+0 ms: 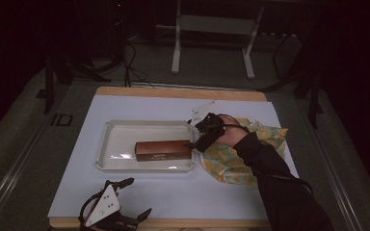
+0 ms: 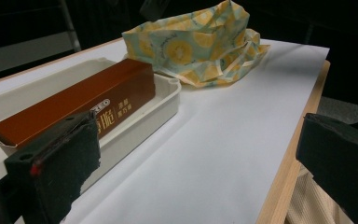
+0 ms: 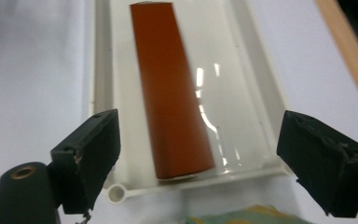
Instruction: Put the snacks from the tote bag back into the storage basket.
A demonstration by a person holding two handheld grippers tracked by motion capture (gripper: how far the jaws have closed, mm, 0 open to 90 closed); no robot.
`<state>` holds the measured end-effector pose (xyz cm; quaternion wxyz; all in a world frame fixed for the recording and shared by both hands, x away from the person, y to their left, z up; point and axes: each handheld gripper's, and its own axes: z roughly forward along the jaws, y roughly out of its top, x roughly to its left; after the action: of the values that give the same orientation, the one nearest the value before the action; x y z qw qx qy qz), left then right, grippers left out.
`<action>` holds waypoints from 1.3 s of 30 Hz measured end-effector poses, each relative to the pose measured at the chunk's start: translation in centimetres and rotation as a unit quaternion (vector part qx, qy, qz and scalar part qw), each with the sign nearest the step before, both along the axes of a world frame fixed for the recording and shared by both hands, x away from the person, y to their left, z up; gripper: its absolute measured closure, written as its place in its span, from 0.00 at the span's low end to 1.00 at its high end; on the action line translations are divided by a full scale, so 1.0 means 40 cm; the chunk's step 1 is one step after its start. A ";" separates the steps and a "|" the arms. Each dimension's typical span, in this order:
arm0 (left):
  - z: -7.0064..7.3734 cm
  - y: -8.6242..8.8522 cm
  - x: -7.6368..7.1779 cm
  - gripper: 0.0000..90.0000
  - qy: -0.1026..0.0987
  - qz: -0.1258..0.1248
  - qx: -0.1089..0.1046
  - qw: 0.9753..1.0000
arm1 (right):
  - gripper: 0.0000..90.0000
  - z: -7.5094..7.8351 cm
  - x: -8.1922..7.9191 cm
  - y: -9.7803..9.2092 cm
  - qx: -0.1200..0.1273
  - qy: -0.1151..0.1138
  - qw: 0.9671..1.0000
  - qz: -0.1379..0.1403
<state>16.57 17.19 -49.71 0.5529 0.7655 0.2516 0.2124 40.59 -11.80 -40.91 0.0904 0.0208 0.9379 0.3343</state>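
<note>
Dark room, far things hard to see, right tool (image 1: 193, 142) wide open, long smooth brown box (image 3: 170, 88) between its jaws in shiny white tray (image 3: 256, 88), crumpled lemon cloth (image 1: 231, 159) under its hand, left tool (image 1: 137, 197) open, resting on white surface (image 2: 223, 154)

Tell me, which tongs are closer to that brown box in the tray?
The right tongs, open at the end of the brown box in the tray. The left tongs rest at the table's near edge.

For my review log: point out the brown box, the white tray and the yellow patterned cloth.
brown box (image 1: 163, 150), high view, its long side face
white tray (image 1: 120, 139), high view, bare floor
yellow patterned cloth (image 2: 191, 46), left gripper view, crumpled middle
</note>
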 end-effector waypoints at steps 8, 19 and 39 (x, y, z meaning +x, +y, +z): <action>0.000 -0.006 0.002 0.00 0.003 0.000 0.004 1.000 | 0.12 0.024 -0.003 -0.070 0.024 0.001 0.999 -0.025; -0.002 -0.014 0.018 0.00 0.009 0.002 0.006 1.000 | 0.15 0.050 -0.028 -0.175 0.077 -0.022 0.990 -0.118; -0.004 -0.029 0.034 0.00 0.010 -0.006 0.011 1.000 | 0.13 0.006 -0.105 -0.329 0.117 -0.027 0.971 -0.208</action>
<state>17.93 16.02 -49.87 0.5427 0.7753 0.2504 0.2044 36.38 -24.97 -40.65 0.1805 0.2169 0.8643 0.4163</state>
